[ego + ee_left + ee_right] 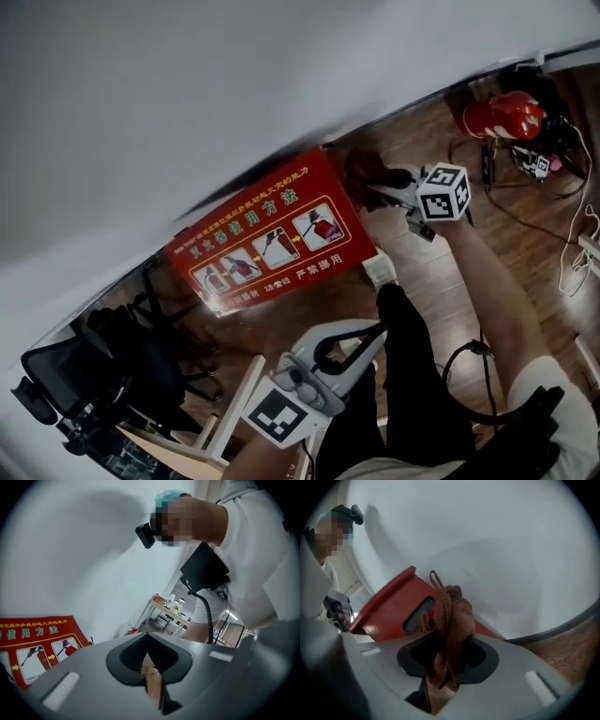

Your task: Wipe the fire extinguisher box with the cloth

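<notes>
The red fire extinguisher box (267,242), with white pictures and print on its face, stands on the wood floor against the white wall. My right gripper (380,186) is at the box's right end, shut on a brown cloth (361,167). In the right gripper view the cloth (451,616) hangs bunched between the jaws of the right gripper (443,637), just in front of the box's side (389,606) with its handle slot. My left gripper (373,330) is held low near my legs, away from the box. In its own view the left gripper (149,641) has its jaws together on nothing.
A red fire extinguisher (502,117) lies on the floor at the far right among cables (567,225). A black office chair (89,370) and a white table frame (230,408) stand at the lower left. My leg in black trousers (412,375) is below the box.
</notes>
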The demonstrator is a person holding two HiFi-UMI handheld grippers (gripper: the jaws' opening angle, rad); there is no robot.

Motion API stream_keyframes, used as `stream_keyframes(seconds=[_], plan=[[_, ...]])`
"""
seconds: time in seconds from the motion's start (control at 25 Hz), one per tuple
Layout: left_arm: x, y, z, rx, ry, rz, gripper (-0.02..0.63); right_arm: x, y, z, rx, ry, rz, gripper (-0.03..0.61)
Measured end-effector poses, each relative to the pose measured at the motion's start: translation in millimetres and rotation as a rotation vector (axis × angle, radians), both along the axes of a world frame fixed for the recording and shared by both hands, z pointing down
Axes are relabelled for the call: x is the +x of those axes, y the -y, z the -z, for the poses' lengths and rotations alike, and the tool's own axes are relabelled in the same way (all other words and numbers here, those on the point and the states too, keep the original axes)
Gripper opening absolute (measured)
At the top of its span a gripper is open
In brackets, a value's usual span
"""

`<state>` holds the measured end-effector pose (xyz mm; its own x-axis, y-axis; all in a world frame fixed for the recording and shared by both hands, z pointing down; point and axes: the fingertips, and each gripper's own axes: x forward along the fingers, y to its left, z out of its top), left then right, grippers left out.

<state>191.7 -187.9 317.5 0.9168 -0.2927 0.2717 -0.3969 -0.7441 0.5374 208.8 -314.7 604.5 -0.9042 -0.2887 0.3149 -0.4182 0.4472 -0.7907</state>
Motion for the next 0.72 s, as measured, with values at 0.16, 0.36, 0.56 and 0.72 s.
stream_keyframes(seconds=[0.16, 0.36, 0.56, 0.72], plan=[[3, -5, -40, -0.026, 0.009, -0.019, 0.000, -5, -5, -77, -0.072, -0.030, 0.001, 0.120], [-4, -14, -85, -0.043, 0.020, -0.029, 0.000, -12, -4, -171, -0.113, -0.116, 0.007, 0.120], [-9, -26, -116, -0.052, 0.022, -0.035, 0.000, -12, -7, -247, -0.188, -0.274, 0.007, 0.120], [-12, -31, -122, -0.040, 0.016, -0.013, 0.000, -4, -12, -256, -0.175, -0.390, 0.044, 0.120]])
